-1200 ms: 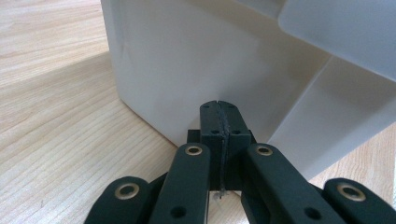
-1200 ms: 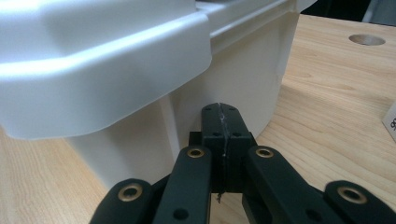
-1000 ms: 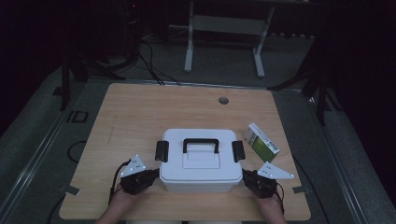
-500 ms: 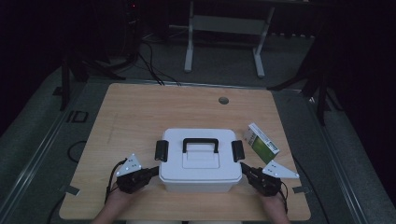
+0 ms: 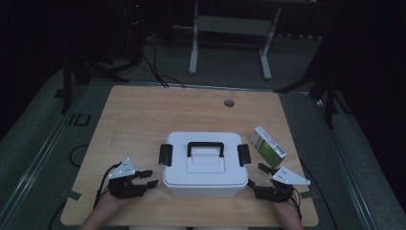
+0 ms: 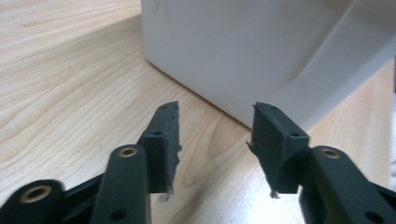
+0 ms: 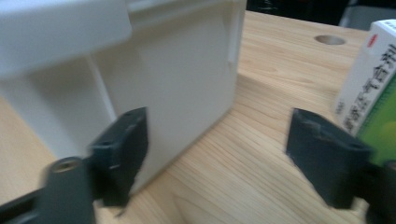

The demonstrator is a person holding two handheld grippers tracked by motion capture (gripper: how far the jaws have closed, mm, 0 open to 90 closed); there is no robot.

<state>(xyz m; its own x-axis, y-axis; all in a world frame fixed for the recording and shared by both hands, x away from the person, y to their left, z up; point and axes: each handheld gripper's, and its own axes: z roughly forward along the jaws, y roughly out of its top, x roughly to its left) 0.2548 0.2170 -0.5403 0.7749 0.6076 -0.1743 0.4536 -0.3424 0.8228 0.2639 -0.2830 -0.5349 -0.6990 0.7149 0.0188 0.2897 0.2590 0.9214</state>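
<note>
The left gripper (image 5: 148,178) has just been opening; its jaws stand apart with nothing but bare wood between them, aimed at the white box (image 5: 205,163) just beside it. The right gripper (image 5: 255,189) has likewise just opened wide, its jaws empty, one close against the box's wall, perhaps touching, though blur hides it. The box sits lid-on, black latches at both ends, near the front edge of the wooden table (image 5: 143,115). A green-and-white carton (image 5: 269,146) lies just right of it.

White box (image 5: 206,165), black handle (image 5: 206,146) and latches; green-white carton (image 5: 269,146); light wood-grain table (image 5: 143,120); black claws.
</note>
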